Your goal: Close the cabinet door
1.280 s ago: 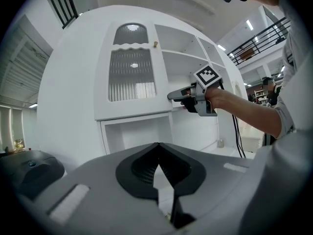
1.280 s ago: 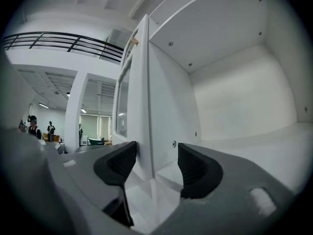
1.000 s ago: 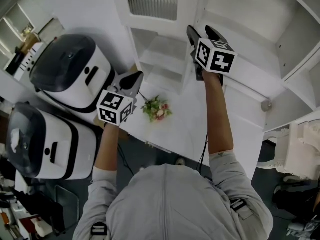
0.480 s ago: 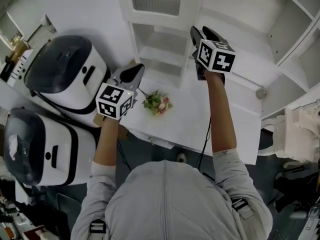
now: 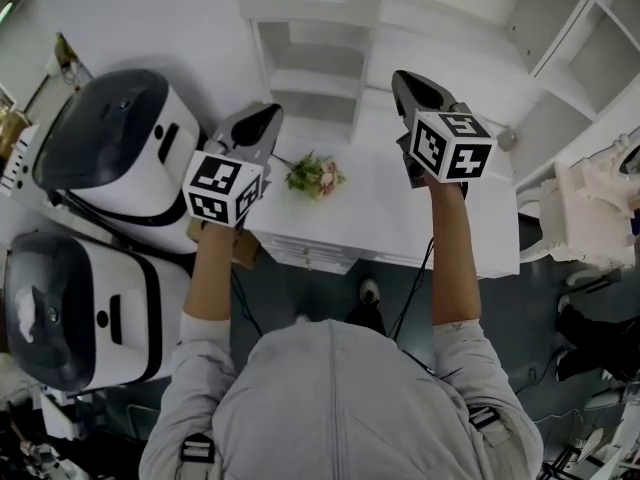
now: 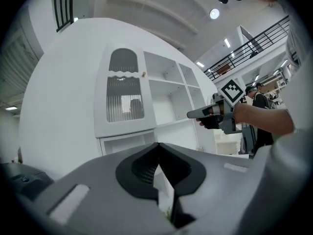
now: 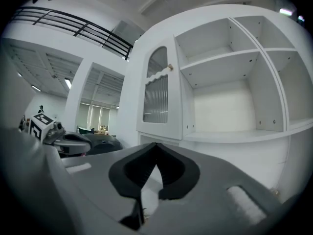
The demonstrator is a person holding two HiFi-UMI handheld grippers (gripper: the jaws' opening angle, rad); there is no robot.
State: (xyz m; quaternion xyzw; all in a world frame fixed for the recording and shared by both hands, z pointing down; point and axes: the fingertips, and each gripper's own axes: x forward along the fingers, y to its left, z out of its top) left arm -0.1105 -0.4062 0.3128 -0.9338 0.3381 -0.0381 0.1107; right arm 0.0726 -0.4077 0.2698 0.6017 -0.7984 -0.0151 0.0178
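Right tool (jaws just closed, empty), marker cube, cabinet door

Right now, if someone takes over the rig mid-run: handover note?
Left gripper: jaws shut, empty, held in front of the cabinet.
Right gripper: jaws have just closed with nothing between them; it is not touching the cabinet door.
Cabinet door: ribbed glass, looks flush with its frame, knob next to the open shelves.
Done: the door appears closed.
Left: nothing obvious; maybe check that the door is fully seated.
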